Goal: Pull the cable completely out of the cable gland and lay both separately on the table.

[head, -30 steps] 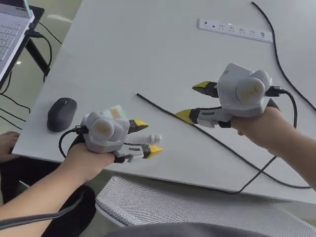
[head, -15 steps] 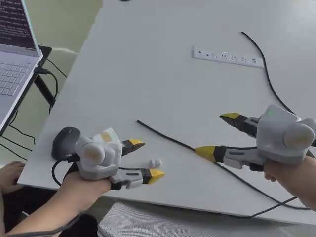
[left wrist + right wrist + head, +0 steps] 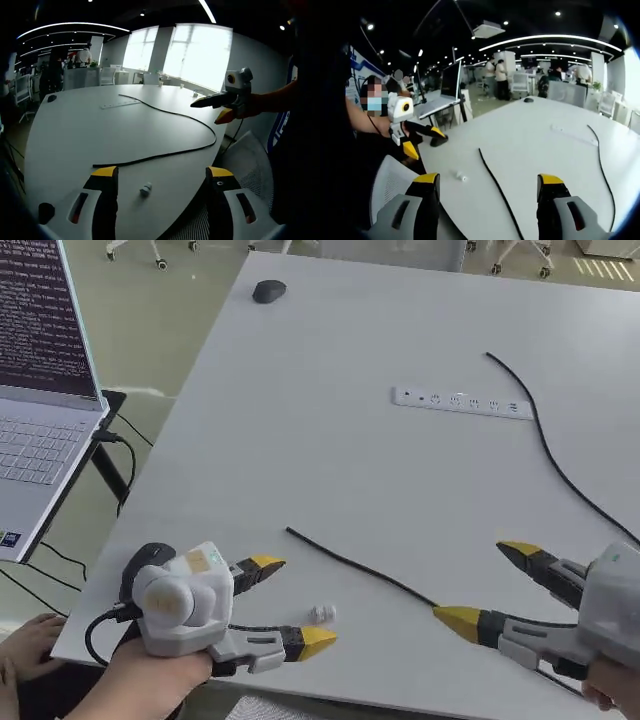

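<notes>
Left gripper (image 3: 300, 601), right gripper (image 3: 475, 582), jaws spread, at near edge of table (image 3: 380, 670)

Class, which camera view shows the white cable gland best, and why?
The head view: seen from above, the gland lies sharp on the table, apart from the cable. The left gripper view shows it low and small between its jaws. The right gripper view shows it as a tiny speck.

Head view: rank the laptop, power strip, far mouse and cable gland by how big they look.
1. laptop, largest even though the frame edge cuts it off.
2. power strip.
3. far mouse, which looks smaller because it is far from the camera.
4. cable gland, smallest despite lying nearest.
</notes>
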Motion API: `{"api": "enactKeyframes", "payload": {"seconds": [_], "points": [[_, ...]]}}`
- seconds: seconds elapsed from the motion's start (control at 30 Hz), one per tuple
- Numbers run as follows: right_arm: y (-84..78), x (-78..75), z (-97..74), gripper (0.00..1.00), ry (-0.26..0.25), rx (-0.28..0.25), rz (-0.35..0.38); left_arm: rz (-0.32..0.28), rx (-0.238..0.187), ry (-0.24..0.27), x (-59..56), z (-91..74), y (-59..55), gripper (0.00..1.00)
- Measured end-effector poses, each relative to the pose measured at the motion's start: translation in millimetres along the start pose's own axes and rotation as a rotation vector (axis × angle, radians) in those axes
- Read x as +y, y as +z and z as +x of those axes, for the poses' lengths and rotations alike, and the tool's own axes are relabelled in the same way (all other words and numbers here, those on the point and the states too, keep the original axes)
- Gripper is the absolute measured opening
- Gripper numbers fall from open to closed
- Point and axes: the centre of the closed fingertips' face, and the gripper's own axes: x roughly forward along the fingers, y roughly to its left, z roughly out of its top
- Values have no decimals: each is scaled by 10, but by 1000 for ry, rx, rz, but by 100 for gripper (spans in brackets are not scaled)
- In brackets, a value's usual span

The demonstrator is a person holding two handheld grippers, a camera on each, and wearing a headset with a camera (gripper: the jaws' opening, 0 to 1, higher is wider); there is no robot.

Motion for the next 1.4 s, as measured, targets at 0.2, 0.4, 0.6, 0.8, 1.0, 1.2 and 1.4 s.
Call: {"api": "enactKeyframes", "payload": {"seconds": [0.2,0.4,0.6,0.8,1.0,1.2,1.4], "points": [[-243,-65,-163,83,-28,28,51,-32,9,13,-19,-85,-47,75],[-458,-53,-240,88,-44,57,84,-47,21,40,27,-140,-78,78],[-740,41,-281,94,-1,144,106,-73,66,68,60,-157,-200,81],[-829,63,-305,97,1,163,117,-93,91,79,31,-144,-305,88],[-869,97,-291,99,0,178,135,-118,137,95,70,-124,-409,94],[-874,79,-286,99,-9,181,146,-132,160,108,102,-113,-435,99],[-900,69,-299,99,-5,200,138,-143,180,95,79,-105,-475,99]]}}
